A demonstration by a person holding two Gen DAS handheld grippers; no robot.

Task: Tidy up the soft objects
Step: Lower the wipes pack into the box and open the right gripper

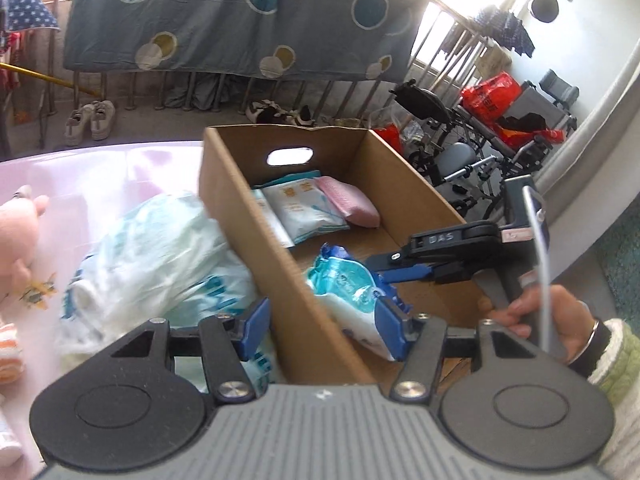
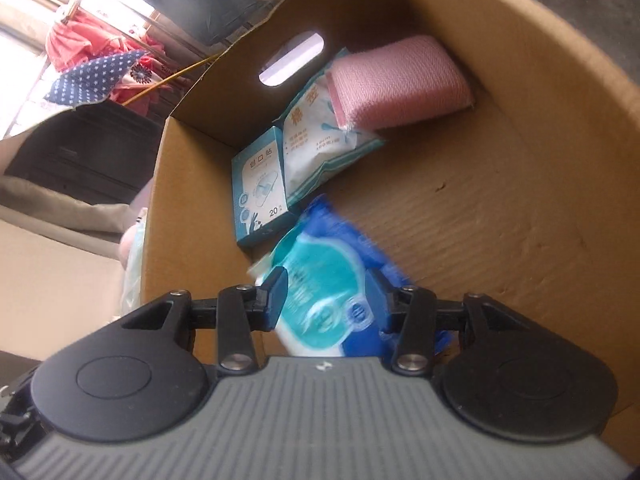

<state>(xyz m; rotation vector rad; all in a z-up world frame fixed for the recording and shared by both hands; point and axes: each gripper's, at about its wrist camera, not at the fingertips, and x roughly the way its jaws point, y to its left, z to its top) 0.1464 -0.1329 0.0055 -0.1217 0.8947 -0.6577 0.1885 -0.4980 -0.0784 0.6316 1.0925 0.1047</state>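
A cardboard box stands on the pink table; it also fills the right wrist view. Inside it lie a pink sponge, a white cotton-swab pack and a teal plaster box. My right gripper is inside the box with a blue wet-wipes pack between its fingers; the pack is blurred and the jaws stand wide, so the grip is unclear. In the left wrist view the pack and right gripper show too. My left gripper is open, straddling the box's left wall.
A clear plastic bag of white soft goods lies on the table left of the box. A pink plush toy sits at the far left. Wheelchairs and a hanging blue sheet stand behind.
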